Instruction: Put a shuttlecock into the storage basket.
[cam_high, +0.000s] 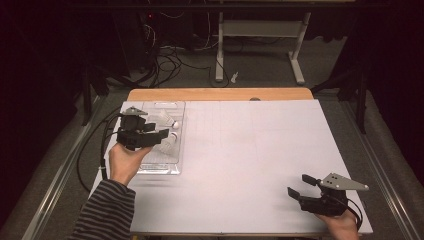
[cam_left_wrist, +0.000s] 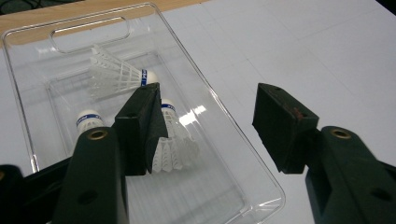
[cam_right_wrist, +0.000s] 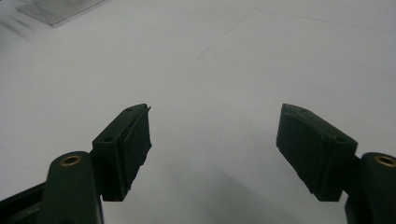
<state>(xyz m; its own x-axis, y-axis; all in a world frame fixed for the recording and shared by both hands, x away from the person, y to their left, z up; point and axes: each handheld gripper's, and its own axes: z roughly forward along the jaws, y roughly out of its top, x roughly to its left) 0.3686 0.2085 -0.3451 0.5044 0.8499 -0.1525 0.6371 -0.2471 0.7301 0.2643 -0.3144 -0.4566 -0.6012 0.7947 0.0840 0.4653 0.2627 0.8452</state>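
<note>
3 shuttlecocks: lying inside the clear tray (cam_left_wrist: 224, 140) at the left side of the white surface (cam_high: 250, 150), the far shuttlecock (cam_left_wrist: 116, 74) on its side near the tray's handle slot, the middle shuttlecock (cam_left_wrist: 175, 144) just beyond the left pad, the near-left shuttlecock (cam_left_wrist: 88, 120) partly hidden behind that jaw
Left hand-held gripper (cam_left_wrist: 208, 128): hovering over the tray with its jaws standing wide apart and nothing between them
Right hand-held gripper (cam_right_wrist: 215, 149): resting low at the near right of the surface, jaws spread wide and empty, well apart from the tray
Risk, crushing: the feathered skirts are looking thin and springy, so a pinch across the skirt is likely bending or splitting them; the rounded cork end is the safer hold
Risk, slipping: the cork heads are looking small, smooth and rounded, so flat pads closing off-centre could be squirting one out
Risk, tray shifting: the tray is looking light and slick on a smooth surface, so a jaw catching its raised wall may be pushing or tipping it
Risk, snagging: the middle and near-left shuttlecocks are lying close together, so lifting 1 may be dragging the other
Materials: tray of transparent glossy hard plastic, rectangular with rounded corners; shuttlecocks white with a blue band below the cork; pads black, blocky and matt
</note>
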